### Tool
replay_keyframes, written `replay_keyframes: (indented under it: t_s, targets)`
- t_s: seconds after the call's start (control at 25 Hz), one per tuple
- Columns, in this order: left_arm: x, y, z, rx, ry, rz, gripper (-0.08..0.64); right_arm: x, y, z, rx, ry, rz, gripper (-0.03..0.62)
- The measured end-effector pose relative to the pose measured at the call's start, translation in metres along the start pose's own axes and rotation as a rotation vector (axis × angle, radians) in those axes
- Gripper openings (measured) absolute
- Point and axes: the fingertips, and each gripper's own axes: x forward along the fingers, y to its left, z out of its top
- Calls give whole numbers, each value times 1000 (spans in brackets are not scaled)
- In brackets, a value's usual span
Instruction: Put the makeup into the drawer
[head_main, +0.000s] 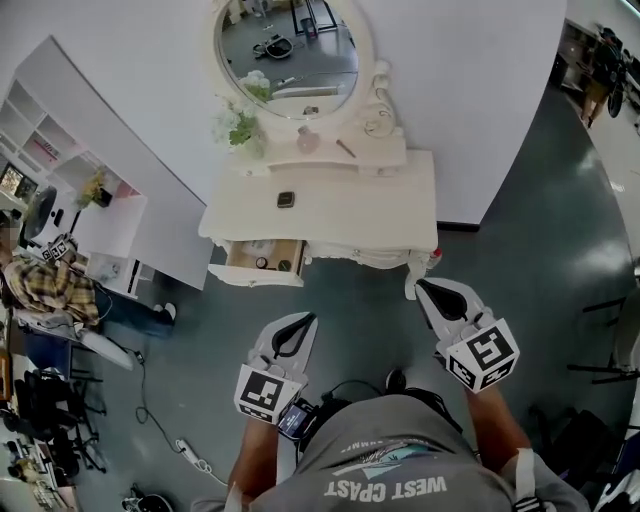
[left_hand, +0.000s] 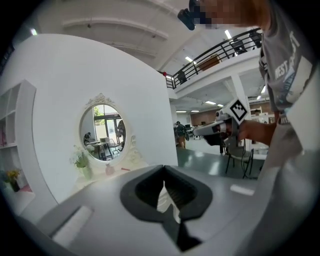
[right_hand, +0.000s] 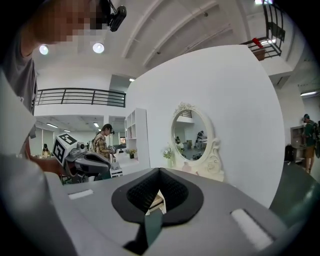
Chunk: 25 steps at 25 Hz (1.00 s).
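A cream dressing table with an oval mirror stands against the white wall. Its left drawer is pulled open, with small items inside. On the tabletop lies a small dark compact; a pink bottle and a pencil sit on the raised shelf. My left gripper hovers over the floor in front of the drawer, shut and empty. My right gripper hangs near the table's right front leg, jaws together with nothing between them.
White flowers stand at the shelf's left end. White shelving runs along the left wall, and a person in a plaid shirt is beside it. A cable trails on the floor. A chair frame stands at the right.
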Motion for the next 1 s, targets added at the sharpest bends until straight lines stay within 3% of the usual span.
replay_keyframes:
  t_s: [0.36, 0.64, 1.0]
  targets:
    - [40, -2, 9, 9, 29, 12, 3, 12, -44, -23, 54, 24, 23, 2]
    - [86, 15, 7, -5, 0, -77, 3, 27, -69, -24, 48, 51, -47, 2]
    - [116, 94, 12, 21, -36, -174, 2, 89, -69, 8, 47, 45, -147, 2]
